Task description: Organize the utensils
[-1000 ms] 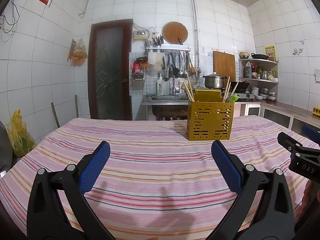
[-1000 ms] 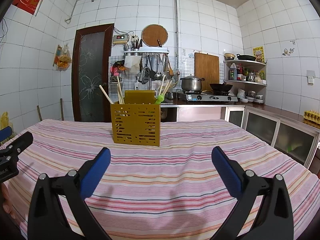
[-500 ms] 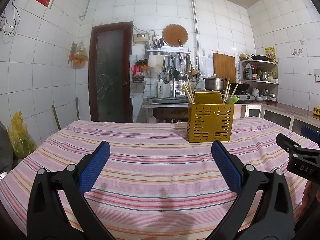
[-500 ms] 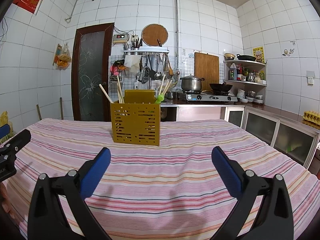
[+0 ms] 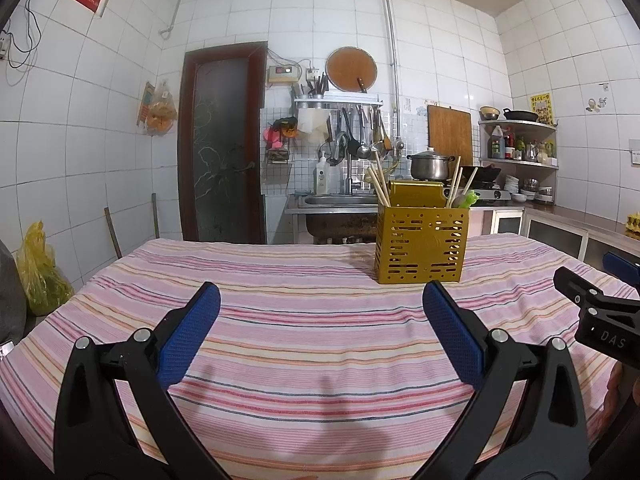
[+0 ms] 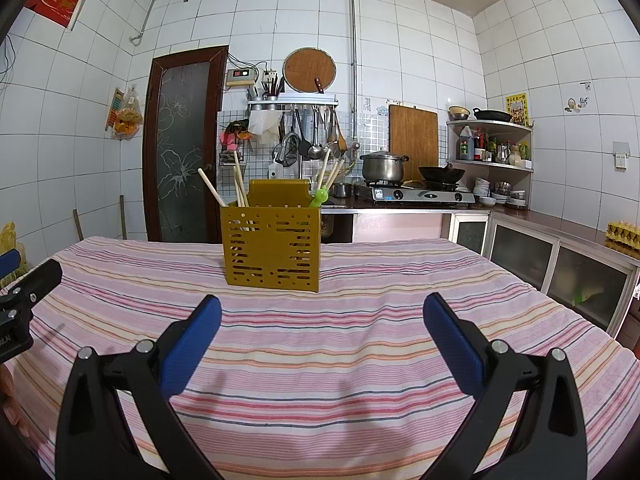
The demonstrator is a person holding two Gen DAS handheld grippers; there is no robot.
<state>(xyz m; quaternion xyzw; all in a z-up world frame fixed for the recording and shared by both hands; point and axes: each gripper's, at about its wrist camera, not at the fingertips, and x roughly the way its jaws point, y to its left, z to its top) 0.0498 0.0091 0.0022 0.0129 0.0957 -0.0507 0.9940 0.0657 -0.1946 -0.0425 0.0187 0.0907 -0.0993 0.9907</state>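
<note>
A yellow perforated utensil holder [image 5: 421,245] stands upright on the striped tablecloth, also in the right wrist view [image 6: 273,248]. Wooden chopsticks [image 5: 378,185] and a green-handled utensil [image 6: 319,197] stick out of its top. My left gripper [image 5: 320,322] is open and empty, low over the cloth, well short of the holder. My right gripper [image 6: 322,324] is open and empty too, at a similar distance. Each gripper shows at the edge of the other's view: the right one [image 5: 600,312], the left one [image 6: 20,296].
The table [image 5: 280,280] carries a pink striped cloth. Behind it are a sink [image 5: 332,200], a stove with a pot [image 6: 382,166] and a wok, a corner shelf [image 6: 490,160], cabinets on the right, and a dark door [image 5: 222,144] on the left.
Both grippers have drifted slightly; the holder sits a touch higher and farther in the views. Both stay open and empty.
</note>
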